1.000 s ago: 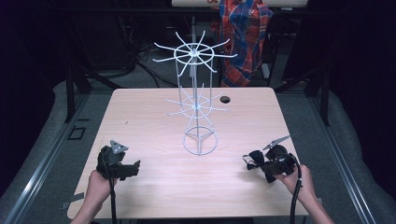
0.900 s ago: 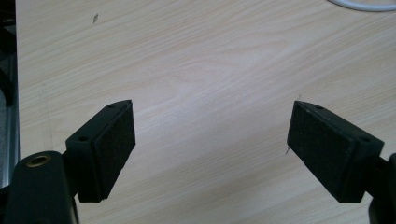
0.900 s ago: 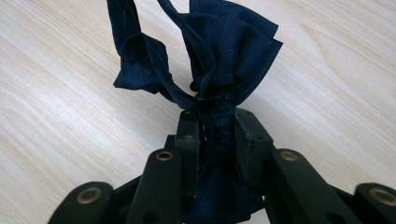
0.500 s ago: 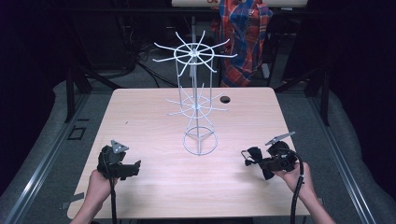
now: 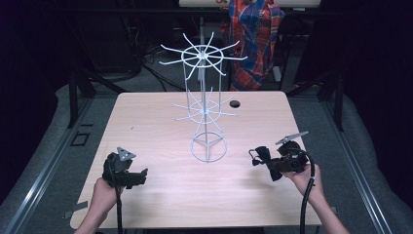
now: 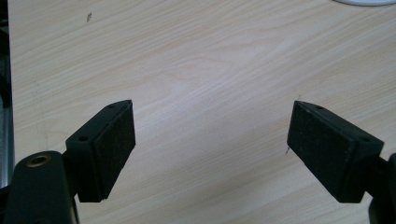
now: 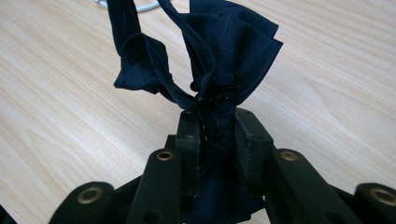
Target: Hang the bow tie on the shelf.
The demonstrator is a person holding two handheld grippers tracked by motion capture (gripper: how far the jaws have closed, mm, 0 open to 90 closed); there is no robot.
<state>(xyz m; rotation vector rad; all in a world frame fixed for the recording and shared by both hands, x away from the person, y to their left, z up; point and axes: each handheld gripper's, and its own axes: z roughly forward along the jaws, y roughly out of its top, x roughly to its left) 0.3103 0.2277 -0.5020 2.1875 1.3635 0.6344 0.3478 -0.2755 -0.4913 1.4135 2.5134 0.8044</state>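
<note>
A white wire rack [image 5: 205,105] with two tiers of radiating hooks stands on its ring base at the middle of the wooden table [image 5: 156,122]. My right gripper [image 5: 267,163] is near the table's right front, shut on a small dark navy cloth [image 7: 219,51] with a loop, which bunches up out of the jaws. The cloth [image 5: 262,154] points left toward the rack base. My left gripper [image 5: 141,174] rests at the left front, open, its black pads [image 6: 114,140] wide apart over bare wood with nothing between them.
A round cable hole [image 5: 235,104] lies in the table's far side behind the rack. A person in a plaid shirt [image 5: 255,29] stands beyond the far edge. Dark floor and metal rails [image 5: 44,170] flank the table.
My right gripper with the cloth has shifted slightly toward the person's side and to the left. The left gripper has stayed still.
</note>
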